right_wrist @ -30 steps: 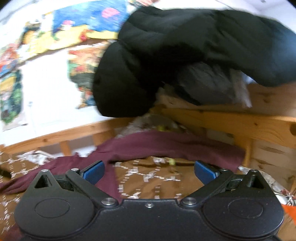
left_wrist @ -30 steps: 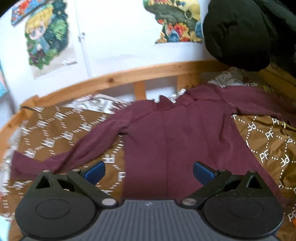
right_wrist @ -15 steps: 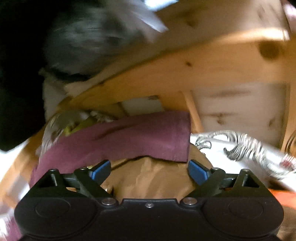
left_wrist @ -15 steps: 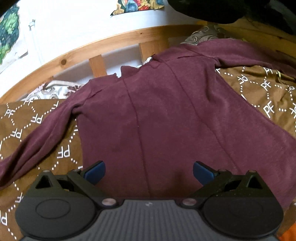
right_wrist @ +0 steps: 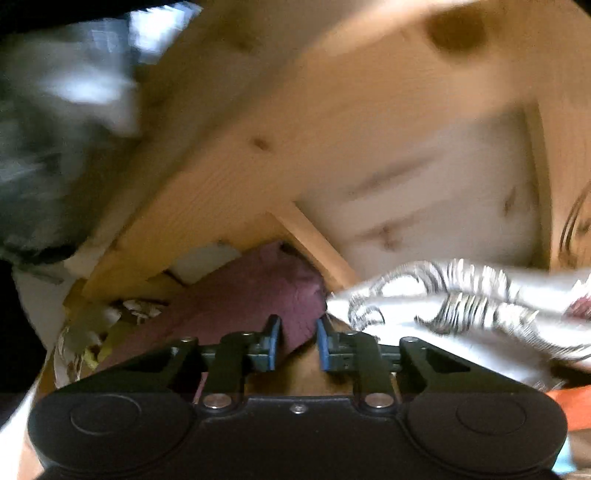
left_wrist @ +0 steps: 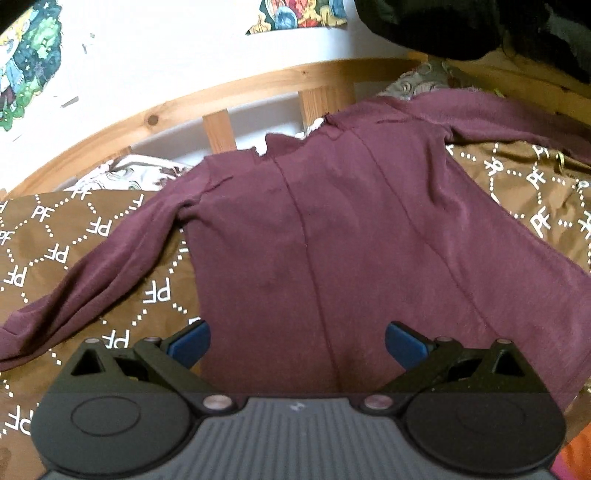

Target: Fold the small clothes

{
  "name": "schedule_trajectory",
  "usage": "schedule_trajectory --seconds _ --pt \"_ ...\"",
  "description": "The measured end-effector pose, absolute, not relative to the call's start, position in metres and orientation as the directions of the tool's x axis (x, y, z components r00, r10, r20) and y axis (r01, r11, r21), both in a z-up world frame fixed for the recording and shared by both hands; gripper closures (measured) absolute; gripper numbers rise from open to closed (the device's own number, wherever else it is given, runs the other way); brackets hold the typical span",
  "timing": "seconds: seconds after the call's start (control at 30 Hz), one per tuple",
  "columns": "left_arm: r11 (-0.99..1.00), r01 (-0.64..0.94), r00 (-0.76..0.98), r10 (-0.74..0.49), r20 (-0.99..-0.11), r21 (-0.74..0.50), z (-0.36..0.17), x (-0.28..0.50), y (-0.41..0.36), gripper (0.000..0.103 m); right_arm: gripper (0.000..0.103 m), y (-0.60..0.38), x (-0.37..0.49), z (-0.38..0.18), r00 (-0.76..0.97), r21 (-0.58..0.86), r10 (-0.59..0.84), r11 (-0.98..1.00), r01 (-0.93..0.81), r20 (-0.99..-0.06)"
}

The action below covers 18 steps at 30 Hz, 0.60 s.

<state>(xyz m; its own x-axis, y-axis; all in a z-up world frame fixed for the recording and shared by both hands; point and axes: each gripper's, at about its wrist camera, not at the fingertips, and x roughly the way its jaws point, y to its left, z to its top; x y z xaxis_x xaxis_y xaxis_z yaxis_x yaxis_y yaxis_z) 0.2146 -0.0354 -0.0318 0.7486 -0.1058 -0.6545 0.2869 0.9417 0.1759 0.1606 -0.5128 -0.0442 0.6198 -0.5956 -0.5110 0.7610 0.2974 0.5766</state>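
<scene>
A maroon long-sleeved shirt (left_wrist: pixel 332 229) lies spread flat on a brown patterned bedspread (left_wrist: pixel 66 251), collar toward the wooden bed rail, sleeves out to both sides. My left gripper (left_wrist: pixel 297 341) is open over the shirt's lower hem, fingers apart and empty. In the blurred right wrist view, my right gripper (right_wrist: pixel 297 345) has its blue pads close together at the end of the right sleeve (right_wrist: pixel 258 291), near the bed's wooden corner. I cannot tell if the pads pinch the cloth.
A wooden bed rail (left_wrist: pixel 221 92) runs along the far side, with a white wall and posters behind it. A black garment (left_wrist: pixel 461 26) hangs at upper right. A black-and-white patterned cloth (right_wrist: pixel 461 306) lies right of the sleeve end, under wooden boards (right_wrist: pixel 332 129).
My right gripper swung right and down to the sleeve end and its fingers closed from wide open to nearly together. My left gripper moved in over the shirt's hem, still open.
</scene>
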Motion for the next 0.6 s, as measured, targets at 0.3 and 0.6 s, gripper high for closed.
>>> schedule_trajectory --seconds 0.3,0.6 --pt "0.955 0.261 0.757 -0.113 -0.644 0.138 -0.023 0.218 -0.03 0.0 0.087 -0.39 0.181 0.023 0.787 0.014 -0.613 0.788 0.616 -0.075" --pt "0.992 0.119 0.763 -0.062 -0.644 0.045 -0.005 0.235 0.033 0.0 0.088 -0.239 0.236 0.039 0.981 -0.455 -0.191 0.871 0.185 0.034"
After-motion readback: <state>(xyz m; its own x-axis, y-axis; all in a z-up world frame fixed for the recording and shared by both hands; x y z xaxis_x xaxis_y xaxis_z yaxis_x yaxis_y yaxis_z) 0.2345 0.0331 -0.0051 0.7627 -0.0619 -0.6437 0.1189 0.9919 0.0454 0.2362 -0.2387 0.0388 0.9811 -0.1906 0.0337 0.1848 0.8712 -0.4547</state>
